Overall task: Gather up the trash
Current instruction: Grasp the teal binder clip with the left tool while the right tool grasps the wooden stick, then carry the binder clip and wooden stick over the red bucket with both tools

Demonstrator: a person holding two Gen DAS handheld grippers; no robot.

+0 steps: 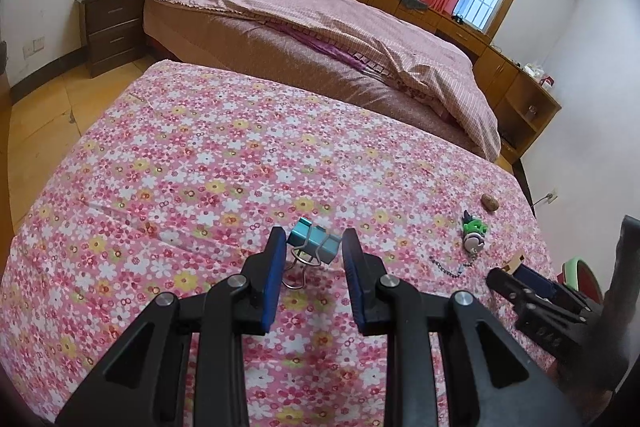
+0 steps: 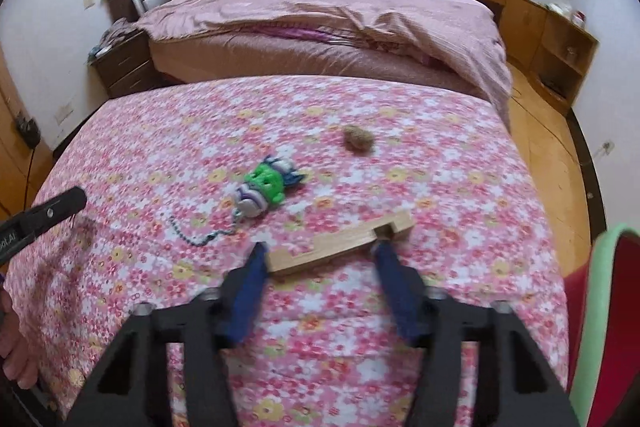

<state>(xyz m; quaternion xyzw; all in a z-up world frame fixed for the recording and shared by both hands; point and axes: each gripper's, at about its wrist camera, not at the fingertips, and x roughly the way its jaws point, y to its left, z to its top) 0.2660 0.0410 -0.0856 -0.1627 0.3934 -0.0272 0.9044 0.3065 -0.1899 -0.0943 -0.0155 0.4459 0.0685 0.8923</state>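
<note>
Here we see the right tongs point(image 2: 318, 247) straddling the notched pale wooden block point(image 2: 340, 245) on the floral-clothed table point(image 2: 360, 367), pads seemingly touching, the left tongs point(image 1: 314, 247) gripping a teal binder clip point(image 1: 316, 241); next, lift.

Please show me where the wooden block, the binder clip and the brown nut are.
wooden block point(image 2: 340, 247): right wrist view, top face.
binder clip point(image 1: 316, 242): left wrist view, teal body.
brown nut point(image 2: 358, 140): right wrist view, its middle.

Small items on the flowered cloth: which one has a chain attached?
The green and white toy keychain; the wooden piece, brown lump and teal binder clip have none.
</note>
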